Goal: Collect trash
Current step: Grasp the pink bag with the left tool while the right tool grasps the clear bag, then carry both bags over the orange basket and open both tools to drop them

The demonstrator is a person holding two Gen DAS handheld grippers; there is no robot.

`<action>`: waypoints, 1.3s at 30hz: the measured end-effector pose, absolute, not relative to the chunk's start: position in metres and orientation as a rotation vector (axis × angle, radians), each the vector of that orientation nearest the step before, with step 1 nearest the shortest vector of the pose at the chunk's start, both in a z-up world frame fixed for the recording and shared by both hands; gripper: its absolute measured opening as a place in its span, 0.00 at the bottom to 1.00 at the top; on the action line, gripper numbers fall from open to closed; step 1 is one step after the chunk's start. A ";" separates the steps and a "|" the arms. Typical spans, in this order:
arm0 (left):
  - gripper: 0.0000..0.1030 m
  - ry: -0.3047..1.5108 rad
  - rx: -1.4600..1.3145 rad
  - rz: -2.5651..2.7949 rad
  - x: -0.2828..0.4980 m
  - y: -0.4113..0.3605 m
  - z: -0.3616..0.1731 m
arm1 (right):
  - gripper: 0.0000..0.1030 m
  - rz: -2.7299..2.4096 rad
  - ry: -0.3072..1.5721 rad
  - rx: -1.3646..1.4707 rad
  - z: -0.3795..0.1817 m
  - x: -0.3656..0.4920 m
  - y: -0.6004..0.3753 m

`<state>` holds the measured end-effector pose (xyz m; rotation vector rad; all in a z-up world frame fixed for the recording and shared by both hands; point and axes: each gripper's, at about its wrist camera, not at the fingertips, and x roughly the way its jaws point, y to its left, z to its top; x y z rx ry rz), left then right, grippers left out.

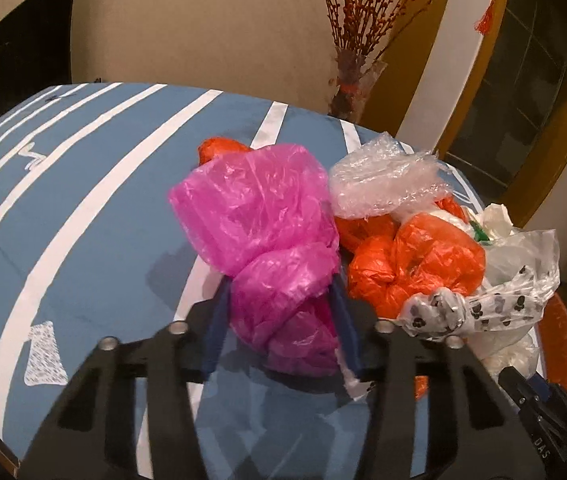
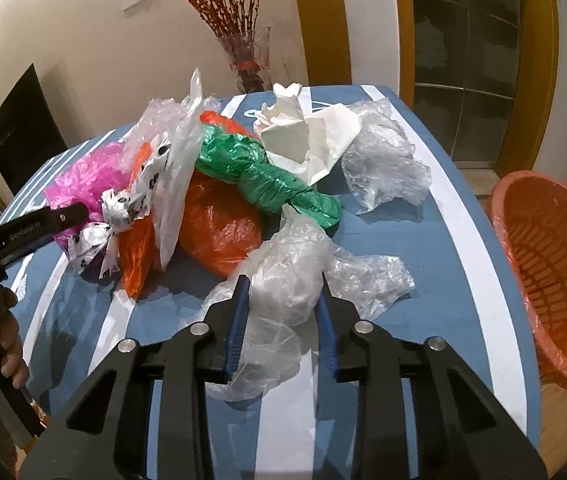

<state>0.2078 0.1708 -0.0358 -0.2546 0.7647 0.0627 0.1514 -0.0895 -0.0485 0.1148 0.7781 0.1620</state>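
A heap of crumpled plastic bags lies on the blue striped table (image 1: 83,184). My left gripper (image 1: 279,292) is shut on a knotted pink bag (image 1: 259,216), its blue fingers on both sides of the knot. Orange bags (image 1: 411,264), a clear bag (image 1: 383,180) and a paw-print bag (image 1: 463,312) lie to its right. My right gripper (image 2: 283,292) is shut on a clear bag (image 2: 287,276) at the near side of the heap. Beyond it lie a green bag (image 2: 259,176), an orange bag (image 2: 219,228), white paper (image 2: 307,136) and the pink bag (image 2: 87,180).
An orange mesh basket (image 2: 555,264) stands off the table's right edge. A vase of red branches (image 2: 243,64) stands behind the table by the wall. Another clear bag (image 2: 383,160) lies at the far right of the table. The left gripper's body (image 2: 23,232) shows at the left.
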 end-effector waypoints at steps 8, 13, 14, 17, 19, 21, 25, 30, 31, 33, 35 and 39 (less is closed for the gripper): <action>0.36 0.715 -0.228 0.064 0.192 0.171 -0.019 | 0.30 0.141 0.744 0.111 -0.036 0.146 -0.103; 0.34 0.672 -0.218 0.073 0.179 0.173 -0.002 | 0.30 0.128 0.714 0.113 -0.029 0.138 -0.114; 0.34 0.664 -0.216 0.074 0.177 0.173 0.002 | 0.30 0.126 0.708 0.114 -0.027 0.136 -0.115; 0.34 0.630 -0.210 0.076 0.169 0.171 0.016 | 0.30 0.116 0.685 0.121 -0.020 0.132 -0.123; 0.34 0.612 -0.207 0.072 0.163 0.170 0.023 | 0.30 0.111 0.673 0.126 -0.016 0.128 -0.128; 0.34 0.591 -0.203 0.062 0.159 0.166 0.033 | 0.30 0.103 0.657 0.132 -0.011 0.126 -0.134; 0.34 0.556 -0.186 0.017 0.147 0.150 0.052 | 0.30 0.082 0.626 0.137 -0.002 0.120 -0.146; 0.34 0.537 -0.157 -0.061 0.141 0.117 0.068 | 0.30 0.033 0.587 0.139 0.009 0.116 -0.170; 0.34 0.534 -0.151 -0.084 0.140 0.107 0.072 | 0.30 0.025 0.580 0.141 0.011 0.115 -0.175; 0.34 0.530 -0.142 -0.122 0.139 0.091 0.077 | 0.30 0.000 0.564 0.149 0.015 0.114 -0.187; 0.34 0.524 -0.132 -0.171 0.138 0.070 0.082 | 0.30 -0.025 0.549 0.159 0.019 0.112 -0.199; 0.34 0.519 -0.116 -0.255 0.140 0.031 0.084 | 0.30 -0.085 0.523 0.179 0.025 0.108 -0.229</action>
